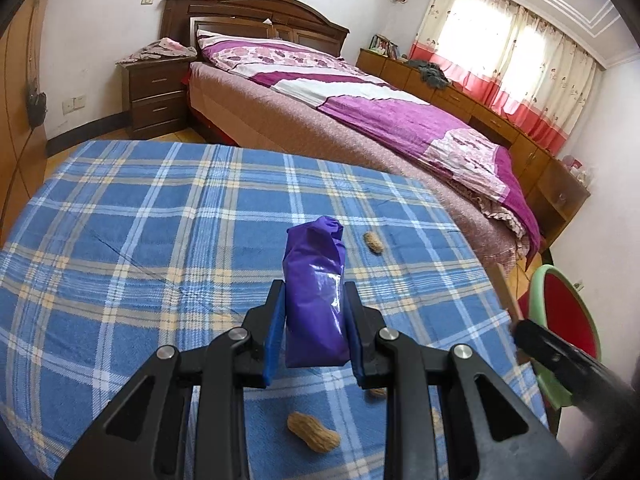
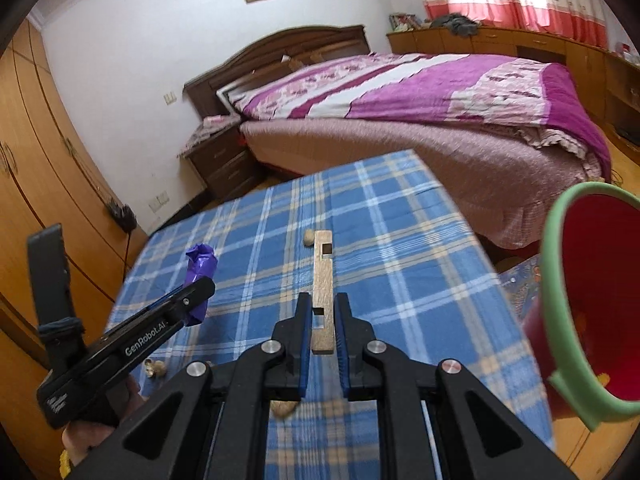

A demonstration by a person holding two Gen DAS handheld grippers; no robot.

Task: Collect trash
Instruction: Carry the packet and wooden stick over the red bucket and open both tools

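1. A table (image 1: pixel 120 240) covered in a blue plaid cloth was seen, with a bed (image 1: pixel 360 128) under a purple quilt beyond its far edge.
2. A red bin with a green rim (image 2: pixel 560 280) was seen just off the table's right edge, tilted with its mouth toward the table; small scraps were visible inside it.
3. The left gripper (image 1: pixel 314 320) was held over the near part of the table, its jaws narrowed onto a purple wrapper roll (image 1: pixel 314 280), which was gripped upright at its lower half and stood up beyond the blue pads (image 1: pixel 273 344).
4. The right gripper (image 2: pixel 323 328) was held nearer the table's right edge, its jaws closed on a thin wooden strip (image 2: pixel 323 280) with square cut-outs; the strip was clamped at its near end and reached out toward the far edge.
5. A whole peanut (image 1: pixel 314 432) was seen lying on the cloth near the near edge, under the left gripper.
6. Another peanut (image 1: pixel 373 242) was seen further out toward the far right corner.
7. Broken shell pieces (image 2: pixel 155 369) were seen by the table's left edge, below the left gripper in the right wrist view.
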